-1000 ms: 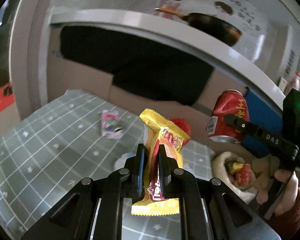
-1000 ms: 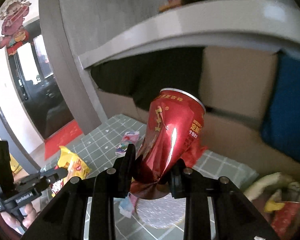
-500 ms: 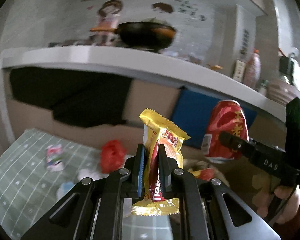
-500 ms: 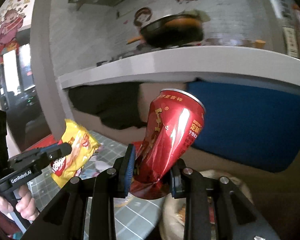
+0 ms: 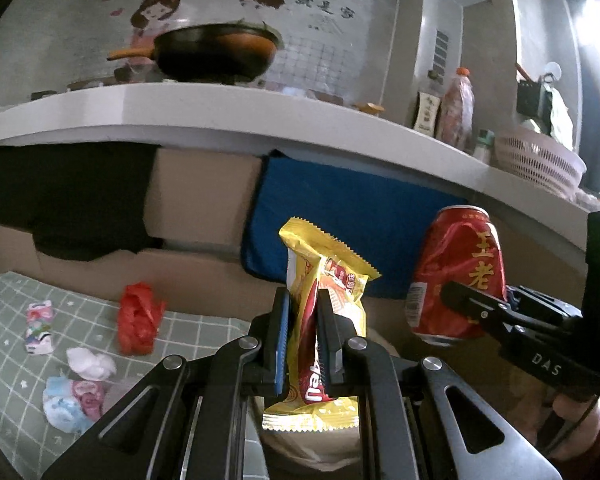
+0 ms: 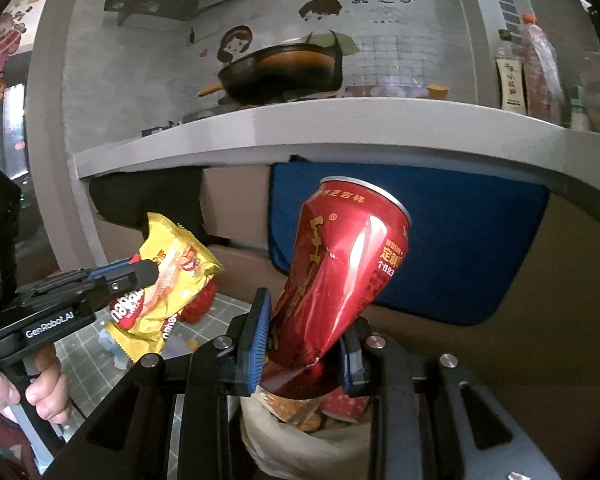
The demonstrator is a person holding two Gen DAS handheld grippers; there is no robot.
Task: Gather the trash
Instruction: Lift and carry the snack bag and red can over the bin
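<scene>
On the far left, a green checked tablecloth (image 5: pixel 16 364) is carrying loose litter: a small pink-and-white printed wrapper (image 5: pixel 39 326), a crumpled white tissue (image 5: pixel 91 363), a pale blue-and-pink crinkled packet (image 5: pixel 73 403) and a bunched red plastic bag (image 5: pixel 137 317), all lying apart from one another. Moving right, I am gripping a yellow foil snack packet with red lettering (image 5: pixel 324 312) in my left gripper (image 5: pixel 303 344); its fingers are pressing narrowly on the packet's middle, and the packet is standing upright, lifted clear of the cloth. Below it, a beige open-mouthed trash bag (image 6: pixel 300 446) is sitting just under both grippers, with a red can and orange wrappers lying inside. Further right, I am clamping a dented red aluminium drink can with gold characters (image 6: pixel 340 276) in my right gripper (image 6: pixel 306 344); the blue pads are squeezing its crushed lower end, and the can is tilting to the right, held above the bag's mouth. Behind everything, a grey countertop (image 5: pixel 220 116) is bearing a black frying pan with an orange handle (image 5: pixel 216 54), and a blue cushion (image 5: pixel 352 216) is leaning beneath it.
</scene>
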